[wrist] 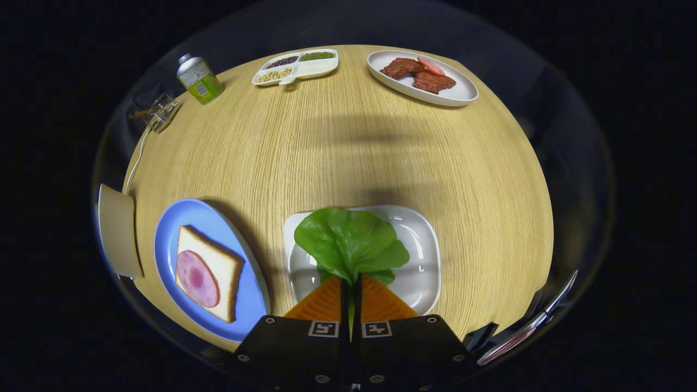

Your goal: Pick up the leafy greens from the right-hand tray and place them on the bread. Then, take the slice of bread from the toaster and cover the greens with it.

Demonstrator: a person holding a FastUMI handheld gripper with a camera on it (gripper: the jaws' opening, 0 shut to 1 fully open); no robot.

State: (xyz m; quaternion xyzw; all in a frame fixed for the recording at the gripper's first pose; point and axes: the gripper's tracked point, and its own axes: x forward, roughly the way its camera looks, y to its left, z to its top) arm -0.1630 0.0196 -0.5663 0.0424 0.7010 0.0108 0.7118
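Jaws closed, pinching leafy greens [348, 242] stem above white tray [422, 261]; pale wood table [354, 147], dark booth beyond.

Counted: one bread slice [209, 272], one ham round [197, 278], one leafy green [350, 243], two meat pieces [419, 74], four dishes [422, 275].

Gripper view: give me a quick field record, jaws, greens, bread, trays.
gripper: jaws shut on the stem of the leafy greens
leafy greens: leaf spread just ahead of the fingertips, over the white tray
white tray: holds nothing else that can be seen
bread: on the blue plate, beside the white tray, ham slice on top
greens on bread: not yet
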